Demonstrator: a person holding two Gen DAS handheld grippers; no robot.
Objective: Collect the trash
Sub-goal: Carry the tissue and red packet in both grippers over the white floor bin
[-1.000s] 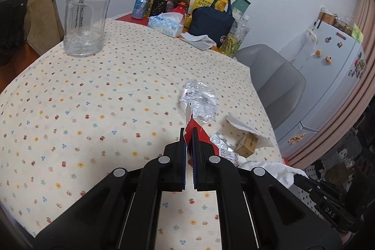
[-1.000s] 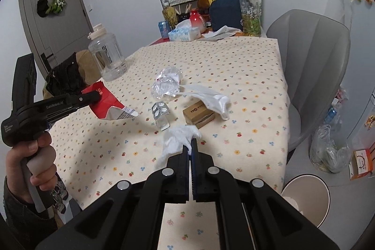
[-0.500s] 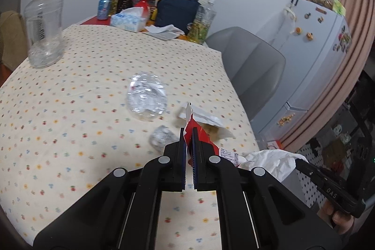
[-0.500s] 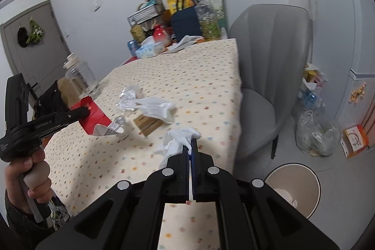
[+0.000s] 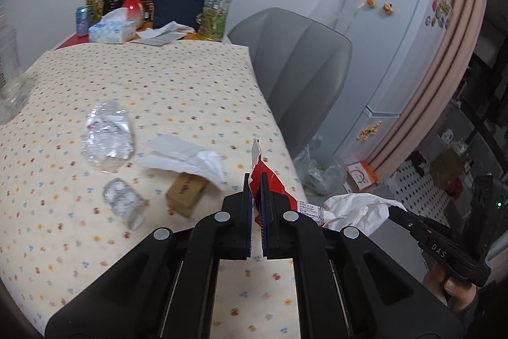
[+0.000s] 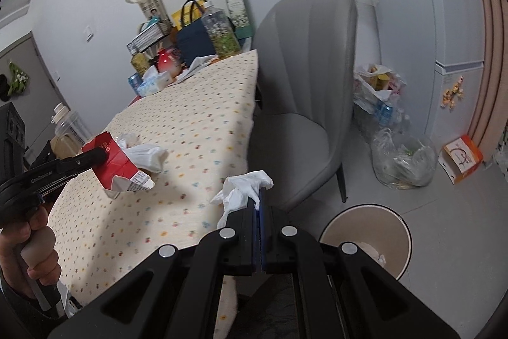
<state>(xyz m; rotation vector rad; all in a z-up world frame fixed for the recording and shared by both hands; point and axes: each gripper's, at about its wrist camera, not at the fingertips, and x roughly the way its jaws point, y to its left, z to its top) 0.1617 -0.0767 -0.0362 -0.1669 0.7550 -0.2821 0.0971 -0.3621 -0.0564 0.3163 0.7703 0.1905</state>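
Note:
My left gripper (image 5: 256, 180) is shut on a red and white carton (image 5: 273, 187), held above the table's right edge; the carton shows in the right wrist view (image 6: 118, 165). My right gripper (image 6: 257, 202) is shut on a crumpled white tissue (image 6: 243, 189), held off the table edge, with the tissue in the left wrist view (image 5: 360, 210). A round beige bin (image 6: 365, 239) stands on the floor below right. On the table lie a crushed clear bottle (image 5: 106, 137), a white tissue (image 5: 187, 156), a small brown box (image 5: 187, 194) and a foil blister pack (image 5: 122, 200).
A grey chair (image 6: 303, 91) stands at the table's right side. Plastic bags (image 6: 401, 161) and an orange box (image 6: 462, 158) lie on the floor by the white fridge (image 5: 397, 53). Bottles, a navy bag (image 5: 181, 3) and a tissue box (image 5: 111, 29) crowd the table's far end.
Both grippers have swung right, toward the table's right edge and the floor bin, carrying the carton and the tissue. The bin now sits closer under the right gripper.

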